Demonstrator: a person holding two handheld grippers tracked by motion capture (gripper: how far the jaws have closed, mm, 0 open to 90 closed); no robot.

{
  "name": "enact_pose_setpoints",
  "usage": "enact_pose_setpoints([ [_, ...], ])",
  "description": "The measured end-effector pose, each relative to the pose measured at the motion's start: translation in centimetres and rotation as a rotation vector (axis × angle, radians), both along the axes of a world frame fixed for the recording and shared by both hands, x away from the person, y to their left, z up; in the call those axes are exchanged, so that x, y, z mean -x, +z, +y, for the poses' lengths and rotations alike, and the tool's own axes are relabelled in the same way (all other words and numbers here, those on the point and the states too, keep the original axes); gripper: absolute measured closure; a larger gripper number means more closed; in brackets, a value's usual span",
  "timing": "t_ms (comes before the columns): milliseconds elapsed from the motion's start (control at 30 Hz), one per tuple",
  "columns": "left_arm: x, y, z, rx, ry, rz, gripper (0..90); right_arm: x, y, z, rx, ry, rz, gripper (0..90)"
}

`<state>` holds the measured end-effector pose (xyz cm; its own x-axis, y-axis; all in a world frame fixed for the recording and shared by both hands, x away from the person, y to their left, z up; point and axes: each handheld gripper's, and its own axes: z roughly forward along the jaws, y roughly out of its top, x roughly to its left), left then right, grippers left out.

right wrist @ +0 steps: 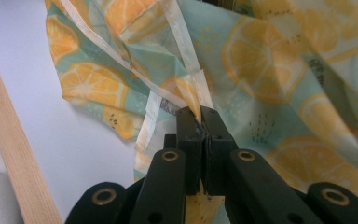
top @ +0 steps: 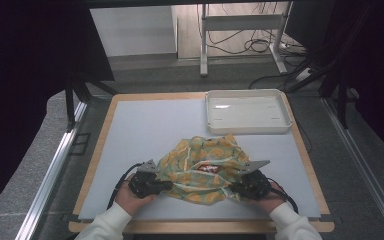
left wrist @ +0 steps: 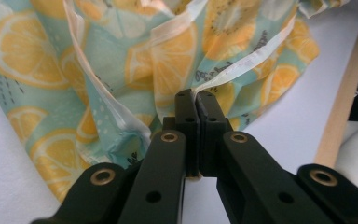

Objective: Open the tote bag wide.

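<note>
Both grippers we hold are clamped on one lemon-print cloth (top: 202, 167): left gripper (top: 166, 185) pinches its pale hem (left wrist: 242, 67), right gripper (top: 234, 188) pinches a hem fold (right wrist: 186, 91), jaws pressed together on the fabric. We count two grippers, one cloth, one white tray (top: 246, 111). Between the two grippers the cloth lies bunched on the grey mat (top: 145, 130), a red patch (top: 209, 169) showing in its folds. Beyond the right gripper, well apart, the tray sits at the far edge. Bare mat lies beyond the left gripper; the wooden table rim (top: 100, 145) runs outside each hand.
</note>
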<state>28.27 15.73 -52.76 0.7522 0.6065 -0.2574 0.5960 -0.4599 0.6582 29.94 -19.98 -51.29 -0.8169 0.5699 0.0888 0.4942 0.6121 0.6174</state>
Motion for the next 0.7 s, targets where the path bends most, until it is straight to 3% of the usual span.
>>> enact_pose_setpoints([
  [67, -0.1, -0.2, -0.1, -0.017, -0.003, 0.007, 89.6, 0.0, -0.1, 0.1, 0.009, 0.0, -0.001, 86.6],
  [333, -0.1, -0.4, -0.3, -0.016, -0.01, 0.016, 86.2, 0.0, -0.1, 0.1, 0.019, -0.001, -0.01, 80.5],
  [433, 0.4, 0.4, 0.0, 0.02, -0.017, -0.011, 77.3, 0.2, 0.3, 0.1, 0.005, 0.014, -0.028, 60.9],
  [500, 0.6, 0.6, 0.1, 0.034, -0.024, -0.019, 68.7, 0.4, 0.7, -0.1, -0.03, 0.014, -0.054, 40.5],
  [533, 0.8, 1.3, 0.4, 0.071, -0.041, -0.046, 64.4, 0.5, 1.0, -0.1, -0.035, -0.002, -0.069, 35.6],
  [667, 1.2, 2.5, 0.6, 0.115, -0.027, -0.096, 50.7, 0.7, 2.0, -0.8, -0.099, -0.05, -0.089, 28.0],
  [700, 1.3, 2.8, 0.7, 0.122, -0.021, -0.112, 50.7, 0.7, 2.0, -0.8, -0.099, -0.05, -0.089, 28.0],
])
